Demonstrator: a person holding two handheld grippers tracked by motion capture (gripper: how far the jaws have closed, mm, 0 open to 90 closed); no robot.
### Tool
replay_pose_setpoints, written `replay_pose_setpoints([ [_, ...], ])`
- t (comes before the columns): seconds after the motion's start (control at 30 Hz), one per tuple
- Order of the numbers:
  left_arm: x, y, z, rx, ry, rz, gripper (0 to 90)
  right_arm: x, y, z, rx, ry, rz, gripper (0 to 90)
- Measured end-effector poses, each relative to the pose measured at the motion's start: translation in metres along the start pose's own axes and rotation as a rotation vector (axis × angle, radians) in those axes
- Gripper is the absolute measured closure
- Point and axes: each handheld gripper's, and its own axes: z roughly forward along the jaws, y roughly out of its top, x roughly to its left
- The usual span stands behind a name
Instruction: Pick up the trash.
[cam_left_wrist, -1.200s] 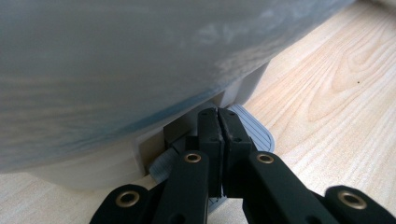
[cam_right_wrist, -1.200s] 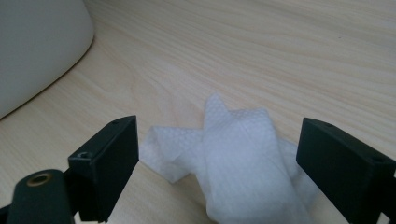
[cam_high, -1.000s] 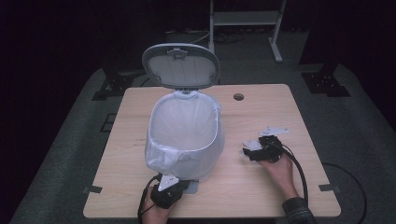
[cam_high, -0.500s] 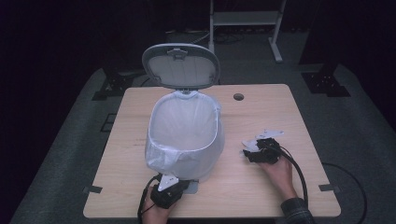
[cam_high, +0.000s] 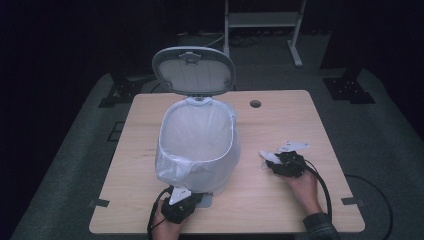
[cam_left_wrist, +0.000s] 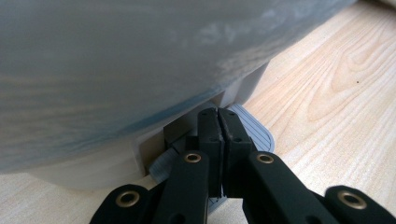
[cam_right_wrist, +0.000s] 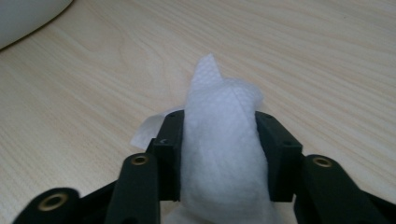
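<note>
Jaws of the right gripper (cam_right_wrist: 218, 140) are clamping a crumpled tissue (cam_right_wrist: 222, 154) low over the desk (cam_high: 280, 200), at the bin's (cam_high: 197, 145) three o'clock; left gripper (cam_left_wrist: 218, 135), jaws together, is pressing the pedal (cam_left_wrist: 254, 133). Keep the pedal down and lift the tissue over the rim.

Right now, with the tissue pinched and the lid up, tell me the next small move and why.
Probably lift the right gripper with the tissue and carry it left toward the open bin. The wad sits clamped between its jaws just above the table, beside the bin, and the left gripper, jaws shut, presses the pedal, which seems to hold the lid up.
</note>
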Motion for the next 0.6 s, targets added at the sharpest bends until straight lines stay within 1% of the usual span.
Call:
replay_pose_setpoints([
  [0.1, 0.000, 0.000, 0.000, 0.001, 0.000, 0.001, 88.9, -0.002, -0.002, -0.003, 0.001, 0.008, 0.004, 64.3],
  [0.13, 0.000, 0.000, 0.000, 0.001, 0.000, 0.001, 88.9, -0.002, -0.002, -0.003, 0.001, 0.008, 0.004, 64.3],
  [0.17, 0.000, 0.000, 0.000, 0.001, 0.000, 0.000, 88.9, -0.003, -0.002, -0.005, 0.004, 0.014, 0.005, 69.3],
  [0.2, 0.000, 0.000, 0.000, 0.001, 0.000, 0.002, 88.9, -0.003, -0.003, -0.005, 0.007, 0.017, 0.007, 70.7],
  [0.27, 0.000, 0.000, 0.000, 0.001, 0.000, 0.002, 88.9, -0.003, -0.003, -0.006, 0.009, 0.021, 0.009, 71.9],
  [0.33, 0.000, 0.000, 0.000, 0.002, 0.002, 0.004, 88.9, -0.004, -0.004, -0.008, 0.017, 0.037, 0.007, 74.3],
  [0.4, 0.000, 0.000, 0.000, 0.001, 0.001, 0.004, 88.9, -0.004, -0.004, -0.009, 0.018, 0.041, 0.005, 74.5],
  [0.47, 0.000, 0.000, 0.000, 0.001, 0.004, 0.003, 88.9, -0.005, -0.005, -0.012, 0.025, 0.062, 0.008, 74.6],
  [0.53, 0.000, 0.000, 0.000, 0.000, 0.003, 0.003, 88.9, -0.004, -0.005, -0.013, 0.026, 0.069, 0.010, 74.6],
  [0.6, 0.000, 0.000, 0.000, 0.000, 0.003, 0.003, 88.9, -0.004, -0.004, -0.019, 0.020, 0.083, 0.009, 74.6],
])
